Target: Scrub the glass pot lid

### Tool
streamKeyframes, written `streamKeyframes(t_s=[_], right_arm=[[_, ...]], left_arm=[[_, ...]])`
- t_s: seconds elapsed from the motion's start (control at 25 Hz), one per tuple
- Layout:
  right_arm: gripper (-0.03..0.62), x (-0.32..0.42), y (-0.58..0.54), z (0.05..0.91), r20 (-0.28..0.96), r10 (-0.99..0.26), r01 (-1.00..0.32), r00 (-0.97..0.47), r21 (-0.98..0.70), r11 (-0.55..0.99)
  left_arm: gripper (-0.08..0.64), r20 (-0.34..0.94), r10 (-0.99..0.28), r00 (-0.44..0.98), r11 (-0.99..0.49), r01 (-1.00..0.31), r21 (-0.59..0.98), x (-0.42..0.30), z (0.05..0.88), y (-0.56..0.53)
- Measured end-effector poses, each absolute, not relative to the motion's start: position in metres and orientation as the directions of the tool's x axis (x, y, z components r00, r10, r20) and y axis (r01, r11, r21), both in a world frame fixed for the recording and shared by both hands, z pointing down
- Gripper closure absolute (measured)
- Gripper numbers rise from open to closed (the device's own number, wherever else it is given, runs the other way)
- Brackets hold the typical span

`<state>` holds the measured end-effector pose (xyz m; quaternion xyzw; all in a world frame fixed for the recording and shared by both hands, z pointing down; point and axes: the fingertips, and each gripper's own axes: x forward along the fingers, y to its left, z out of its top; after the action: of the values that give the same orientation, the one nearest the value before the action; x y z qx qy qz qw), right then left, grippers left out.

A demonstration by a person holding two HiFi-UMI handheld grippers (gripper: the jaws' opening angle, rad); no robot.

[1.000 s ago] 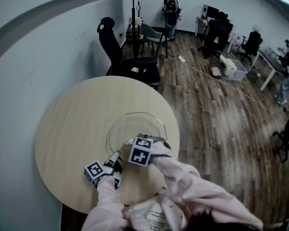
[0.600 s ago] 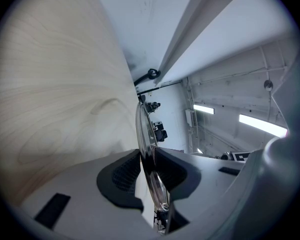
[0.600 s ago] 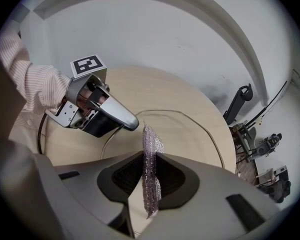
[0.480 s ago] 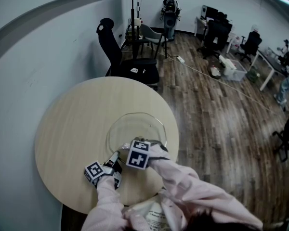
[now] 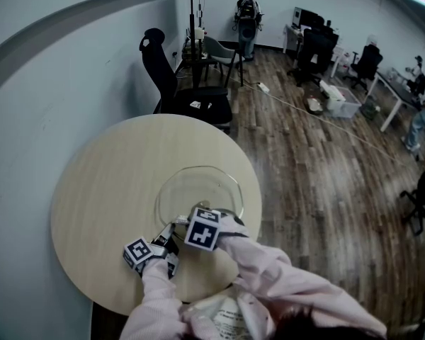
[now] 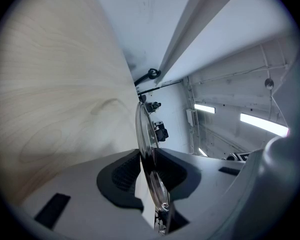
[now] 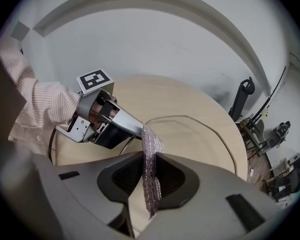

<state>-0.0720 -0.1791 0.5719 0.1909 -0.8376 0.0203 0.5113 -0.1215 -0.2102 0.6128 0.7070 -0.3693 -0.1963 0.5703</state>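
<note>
**Layout.** The glass lid (image 5: pixel 198 186) lies on the round table (image 5: pixel 106 190). It sits in the half nearest the person, closer to the table's right edge than its left, with its near rim a little inside the near edge.

**Left gripper** (image 6: pixel 148 168). The fingers (image 6: pixel 121 171) are partly closed and press on the lid's near rim, one pad on each face of the glass. In the left gripper view the lid runs away between them edge-on. Judgement: this grip is an anchor. Smooth glass on smooth wood would likely skate away under a scrubbing push, and a hold at the rim leaves the dome free to be worked.

**Right gripper** (image 7: pixel 149 179). Its fingers are closed flat on a thin, glittery purple scrub pad (image 7: pixel 151 146). The pad is held on edge, so a strip of it sticks out past the fingertips. The free end stands just beside the tip of the left gripper, over the near part of the lid. No view settles whether it touches the glass. The gripper points steeply down, probably so that the soft strip meets the lid rather than the hard fingers.

**Step in hand (judged).** Scrubbing at the near rim, close to the clamp. The far part of the lid is uncovered and open to the pad.

**Risk (judged).** The two grippers work very close together. A wide stroke could knock the clamp or drag the pad out of its thin grip.
</note>
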Motion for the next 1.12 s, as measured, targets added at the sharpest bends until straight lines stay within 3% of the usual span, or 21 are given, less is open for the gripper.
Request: streamKeyframes(t_s=[1.12], right_arm=[[0.505,-0.084,-0.167,0.551,0.774,-0.245,-0.460,-0.584,-0.066,0.886]], left_arm=[[0.474,0.145,-0.749,0.647,-0.070,-0.296,0.953,-0.120,0.610,-0.207]])
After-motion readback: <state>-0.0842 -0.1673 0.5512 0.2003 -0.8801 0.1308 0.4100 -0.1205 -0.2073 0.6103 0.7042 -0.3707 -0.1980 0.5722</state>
